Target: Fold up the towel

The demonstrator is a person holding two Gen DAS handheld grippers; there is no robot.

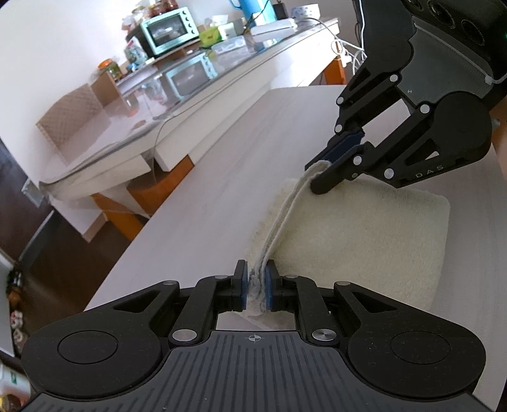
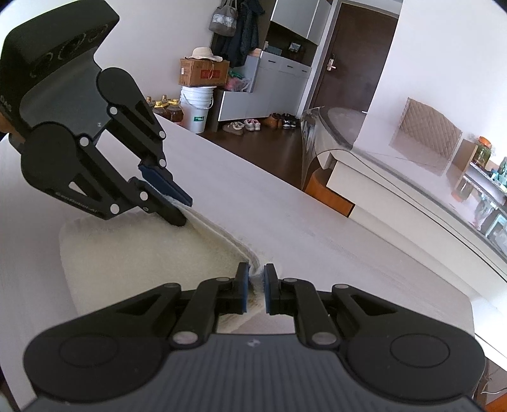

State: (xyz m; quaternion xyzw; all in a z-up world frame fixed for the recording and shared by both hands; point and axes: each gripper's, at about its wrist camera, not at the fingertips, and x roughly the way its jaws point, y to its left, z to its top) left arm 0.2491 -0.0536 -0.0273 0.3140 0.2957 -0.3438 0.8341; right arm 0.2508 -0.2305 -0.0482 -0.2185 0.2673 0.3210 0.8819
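Note:
A cream terry towel (image 1: pixel 364 234) lies folded on the pale wooden table (image 1: pixel 202 190). My left gripper (image 1: pixel 257 285) is shut on one corner of its stacked edge. My right gripper (image 1: pixel 323 172) is shut on the other corner of the same edge, farther along the table. The pinched edge runs taut between the two grippers, just above the table. In the right wrist view my right gripper (image 2: pixel 256 285) pinches the towel (image 2: pixel 142 253) edge and the left gripper (image 2: pixel 180 210) holds the far corner.
A glass-topped table (image 1: pixel 133 120) stands beside this one with a mint toaster oven (image 1: pixel 171 28), jars and boxes. In the right wrist view a bucket (image 2: pixel 196 107), shoes (image 2: pixel 250 125) and a dark door (image 2: pixel 355 54) are beyond the table's far edge.

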